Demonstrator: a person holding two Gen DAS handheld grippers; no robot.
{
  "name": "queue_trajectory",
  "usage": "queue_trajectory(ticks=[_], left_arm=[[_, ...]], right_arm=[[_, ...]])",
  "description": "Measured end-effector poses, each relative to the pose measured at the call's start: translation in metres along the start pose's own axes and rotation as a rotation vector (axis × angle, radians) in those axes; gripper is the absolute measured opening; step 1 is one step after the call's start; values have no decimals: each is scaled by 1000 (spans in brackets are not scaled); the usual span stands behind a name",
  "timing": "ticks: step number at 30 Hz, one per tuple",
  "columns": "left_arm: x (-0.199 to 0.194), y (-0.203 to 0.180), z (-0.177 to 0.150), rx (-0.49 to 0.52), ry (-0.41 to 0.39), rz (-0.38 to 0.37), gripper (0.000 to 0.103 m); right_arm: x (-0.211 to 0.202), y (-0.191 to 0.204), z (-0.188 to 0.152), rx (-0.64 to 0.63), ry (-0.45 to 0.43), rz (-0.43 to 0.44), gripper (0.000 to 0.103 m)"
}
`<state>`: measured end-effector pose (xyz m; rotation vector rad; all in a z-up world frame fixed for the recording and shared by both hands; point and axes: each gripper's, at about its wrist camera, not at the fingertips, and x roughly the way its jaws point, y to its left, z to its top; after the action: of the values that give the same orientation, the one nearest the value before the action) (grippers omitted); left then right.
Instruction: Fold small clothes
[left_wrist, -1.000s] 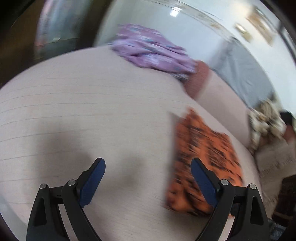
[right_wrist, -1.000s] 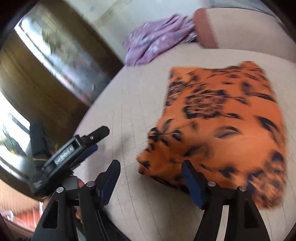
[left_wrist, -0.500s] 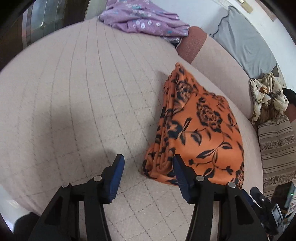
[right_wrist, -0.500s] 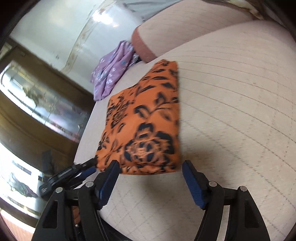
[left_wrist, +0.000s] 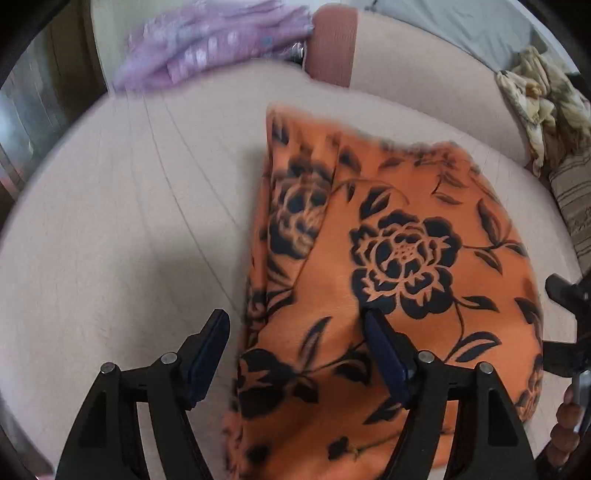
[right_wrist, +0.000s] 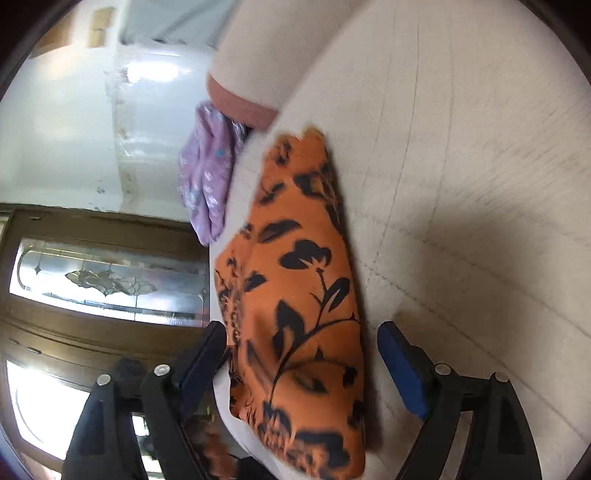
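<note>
A folded orange cloth (left_wrist: 399, 258) with black flowers lies flat on the beige sofa seat (left_wrist: 110, 240). My left gripper (left_wrist: 295, 350) hangs over its near left edge with the jaws opening. One blue pad (left_wrist: 208, 354) is over bare seat and the other over the cloth, and neither presses on it. In the right wrist view the same cloth (right_wrist: 303, 295) runs lengthwise between the fingers of my right gripper (right_wrist: 303, 365). Its jaws are opening too and stand clear of the fabric. Part of the right gripper (left_wrist: 569, 295) and a hand show at the left view's right edge.
A purple flowered garment (left_wrist: 207, 48) lies at the seat's far end beside a rust-coloured bolster (left_wrist: 332, 40). Crumpled patterned cloth (left_wrist: 539, 92) and a striped cushion (left_wrist: 576, 206) sit at the right. A wooden door with glass (right_wrist: 103, 280) stands past the seat edge.
Both grippers have come in low over the orange cloth, which now lies between each pair of fingers. The right view has rolled. The left jaws narrowed, then widened again.
</note>
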<state>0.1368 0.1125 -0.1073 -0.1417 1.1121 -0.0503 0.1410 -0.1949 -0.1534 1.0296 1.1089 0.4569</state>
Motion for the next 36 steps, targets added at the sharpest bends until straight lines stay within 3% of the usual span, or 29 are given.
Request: queue_trajectory(ticks=[1,2,3,4,7,8,11,15,17,18,20,21,23,25,27,29,34,35,36], left_arm=[[0,7,-3,-36,-14,-21,80],[-1,9,-4,-45,-14,-32,80],[0,11,-4,-46,-17,-39,81],[0,10,-4,-36,-23,-39,81],[2,11,-6,-24,-44,-38,84],[3,14,-7,-37,-49,-51,84],[1,25,-14,-47,-68,-80,84],[0,29,-21,-44,-89,-95,85],[1,32,-25,-37,-96,-104,85],[-1,33,-26,-34,-100,-108,85],[1,39,-29,-35,-108,-120,86],[0,42,-32,-40,-110,-128,86],[5,38,-28,-39,-113,-133,88],[3,37,-30,-28,-120,-121,88],[2,41,-32,-34,-121,-133,88],[2,43,-32,-43,-117,-142,88],[-1,43,-37,-39,-127,-132,88],[-1,43,-37,-39,-127,-131,88],[-1,43,-37,-38,-127,-129,88]], right_arm=[[18,0,-1,-12,76,-3,73],[23,8,-3,-82,81,-87,53],[22,15,-7,-131,68,-118,43],[19,21,-10,-160,52,-133,42],[22,41,-25,-319,11,-304,42],[25,39,-26,-337,26,-323,47],[8,25,-15,-168,28,-157,58],[-17,26,9,-97,-120,-66,81],[6,17,28,-32,-58,-45,81],[18,12,32,-8,-25,-50,75],[41,17,33,-39,30,-95,46],[42,28,31,-97,6,-135,40],[37,52,20,-208,-41,-218,39],[42,45,21,-207,-30,-296,40],[40,38,22,-153,-37,-273,61],[30,53,20,-192,-79,-306,63],[26,82,27,-284,-138,-288,69],[37,78,33,-270,-131,-316,69],[51,60,40,-206,-66,-349,69]])
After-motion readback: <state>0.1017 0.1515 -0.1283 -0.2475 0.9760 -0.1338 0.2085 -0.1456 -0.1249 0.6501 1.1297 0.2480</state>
